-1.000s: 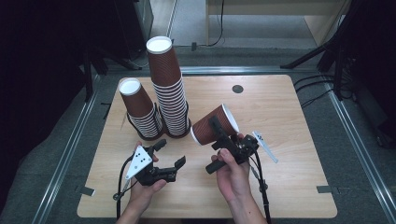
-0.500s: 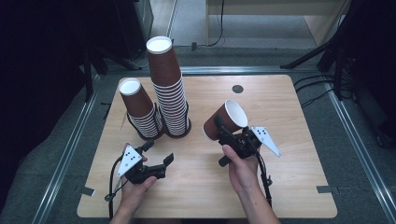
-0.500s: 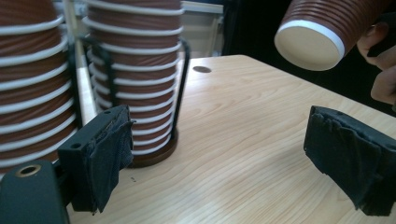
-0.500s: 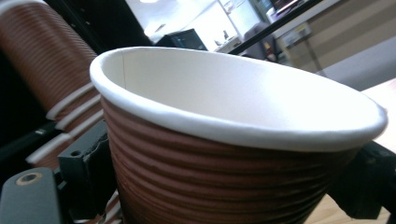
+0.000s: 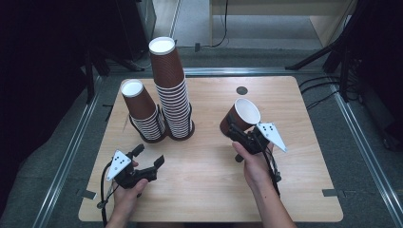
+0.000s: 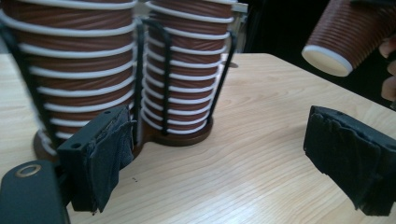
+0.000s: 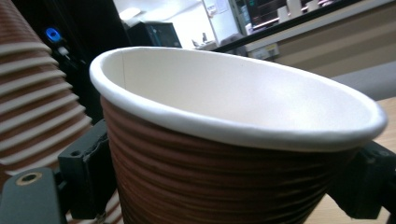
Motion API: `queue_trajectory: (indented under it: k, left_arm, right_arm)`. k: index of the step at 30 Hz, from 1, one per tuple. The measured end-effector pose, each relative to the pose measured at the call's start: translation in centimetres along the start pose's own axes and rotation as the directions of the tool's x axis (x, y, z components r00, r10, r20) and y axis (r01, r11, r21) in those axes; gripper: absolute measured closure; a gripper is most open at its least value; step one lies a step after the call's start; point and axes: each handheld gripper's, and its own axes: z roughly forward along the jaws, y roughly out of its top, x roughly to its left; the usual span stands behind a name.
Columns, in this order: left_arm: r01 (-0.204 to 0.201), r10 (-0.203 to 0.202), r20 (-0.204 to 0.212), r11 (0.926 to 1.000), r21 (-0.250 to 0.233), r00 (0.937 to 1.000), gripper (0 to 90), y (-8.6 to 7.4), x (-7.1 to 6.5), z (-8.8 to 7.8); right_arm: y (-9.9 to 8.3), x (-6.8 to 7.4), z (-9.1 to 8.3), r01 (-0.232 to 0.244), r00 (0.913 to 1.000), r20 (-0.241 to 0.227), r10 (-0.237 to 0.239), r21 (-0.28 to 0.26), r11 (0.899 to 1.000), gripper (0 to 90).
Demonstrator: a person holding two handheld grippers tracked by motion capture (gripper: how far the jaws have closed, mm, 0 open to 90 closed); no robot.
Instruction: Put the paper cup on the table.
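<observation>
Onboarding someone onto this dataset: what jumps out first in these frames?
First, the two stacks of ribbed brown paper cups in a black wire holder at the wooden table's far left, one much taller. Then the single brown paper cup clamped in the right gripper, lifted and tilted, its white inside showing. The left gripper sits open and empty near the stacks.

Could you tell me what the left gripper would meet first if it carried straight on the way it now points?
Probably the shorter cup stack in its wire holder: the left gripper, fingers open, faces both stacks, and the shorter one sits nearer, by its left finger. Depth is uncertain; the taller stack stands beside it.
</observation>
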Motion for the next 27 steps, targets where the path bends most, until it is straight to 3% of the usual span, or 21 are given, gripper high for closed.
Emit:
queue_trajectory:
  k: [2, 4, 8, 13, 22, 27]
  left_arm:
    - [0.0, 0.0, -0.006, 1.0, 0.001, 1.0, 8.5, 0.0, 0.2, -0.1]
    - [0.006, -0.006, -0.017, 1.0, 0.004, 0.9998, 8.5, -0.1, 0.6, -0.2]
    - [0.009, -0.008, -0.04, 0.9999, 0.013, 0.9992, 8.5, -0.4, 1.2, -0.1]
    - [0.02, -0.018, -0.06, 0.9994, 0.029, 0.998, 8.5, -0.8, 1.9, 0.0]
    - [0.02, -0.016, -0.096, 0.9988, 0.045, 0.9953, 8.5, -1.2, 2.8, -0.3]
    - [0.029, -0.022, -0.128, 0.9981, 0.054, 0.9915, 8.5, -1.5, 3.8, -0.7]
  right_arm:
    - [0.0, -0.2, 0.1, 0.009, 0.9999, 0.003, -0.009, 0.002, 1.0, 10.9]
    - [-0.3, -0.9, 0.3, 0.058, 0.9976, 0.036, -0.059, 0.016, 0.998, 10.9]
    - [-0.4, -1.7, 0.5, 0.084, 0.9944, 0.062, -0.085, 0.027, 0.996, 10.9]
    - [-0.9, -3.3, 0.9, 0.155, 0.9806, 0.113, -0.161, 0.058, 0.986, 10.9]
    - [-1.1, -4.9, 1.4, 0.174, 0.9708, 0.152, -0.185, 0.085, 0.981, 10.9]
    - [-1.4, -6.1, 2.0, 0.185, 0.9607, 0.189, -0.203, 0.11, 0.977, 10.9]
